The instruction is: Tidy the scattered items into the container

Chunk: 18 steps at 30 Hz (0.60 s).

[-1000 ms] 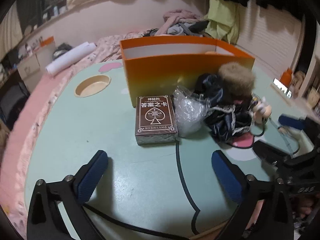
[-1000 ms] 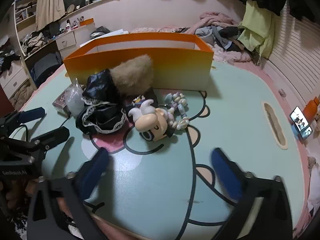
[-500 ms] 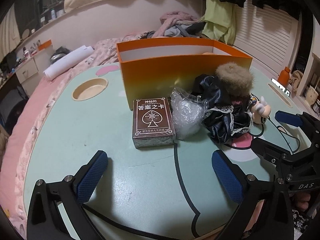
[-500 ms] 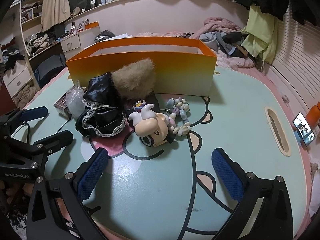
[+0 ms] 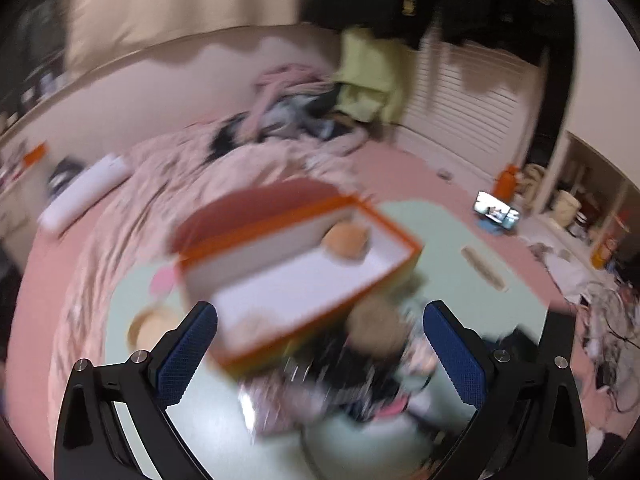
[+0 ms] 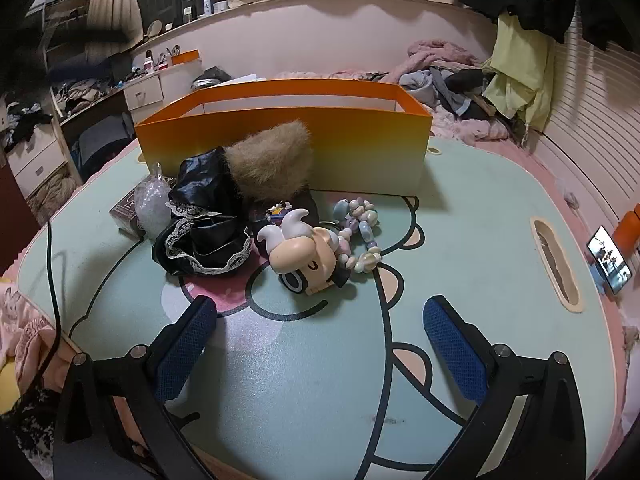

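An orange box (image 6: 280, 136) stands on the table behind a pile: a tan furry piece (image 6: 268, 164), black lace-trimmed cloth (image 6: 204, 220), a clear plastic bag (image 6: 150, 208), a brown card box (image 6: 126, 212), a horned toy figure (image 6: 304, 252) and a pastel bead bracelet (image 6: 360, 232). My right gripper (image 6: 320, 344) is open and empty, just in front of the figure. In the blurred left wrist view the left gripper (image 5: 320, 352) is open and empty, high over the orange box (image 5: 296, 280), which holds a tan round item (image 5: 346, 240).
The pale green table (image 6: 480, 240) has a cartoon print, an oval slot (image 6: 554, 264) at right and a round recess (image 5: 146, 326) at left. A phone (image 6: 608, 260) stands past its right edge. A black cable (image 6: 50, 264) crosses the left side. A bed with clothes lies behind.
The left gripper has swung up fast and now looks down into the orange box; its view is blurred. It has left the right wrist view. The right gripper has barely moved.
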Tool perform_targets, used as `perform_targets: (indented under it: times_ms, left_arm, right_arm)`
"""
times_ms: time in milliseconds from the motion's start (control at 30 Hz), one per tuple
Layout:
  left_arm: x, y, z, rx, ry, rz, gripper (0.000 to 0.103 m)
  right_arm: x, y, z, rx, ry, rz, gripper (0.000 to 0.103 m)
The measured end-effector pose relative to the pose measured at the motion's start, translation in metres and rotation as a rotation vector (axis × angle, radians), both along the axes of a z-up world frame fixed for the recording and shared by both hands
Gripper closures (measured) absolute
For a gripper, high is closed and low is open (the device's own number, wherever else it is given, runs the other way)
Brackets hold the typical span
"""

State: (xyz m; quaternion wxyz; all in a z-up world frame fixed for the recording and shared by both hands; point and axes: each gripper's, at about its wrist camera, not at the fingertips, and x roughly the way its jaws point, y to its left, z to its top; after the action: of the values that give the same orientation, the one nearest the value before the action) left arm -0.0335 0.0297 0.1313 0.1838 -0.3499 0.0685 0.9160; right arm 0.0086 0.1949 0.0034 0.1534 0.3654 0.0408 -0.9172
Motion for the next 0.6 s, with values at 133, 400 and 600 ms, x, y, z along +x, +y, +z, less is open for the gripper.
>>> perform_targets:
  times_ms: [133,400,600]
  left_arm:
    - [-0.059,0.043,0.002,-0.07,-0.077,-0.035,0.019]
    - [-0.144,0.112,-0.063,-0.25,-0.254,-0.055,0.025]
    - [-0.169,0.122,-0.091,-0.295,-0.314,-0.017,0.035]
  right_arm:
    - [0.0,0.001,0.0,-0.004,0.004,-0.001,0.0]
    - [0.0,0.024,0.003,-0.094,0.01,-0.042,0.0]
    - [0.0,0.031,0.004,-0.13,0.014,-0.06,0.0]
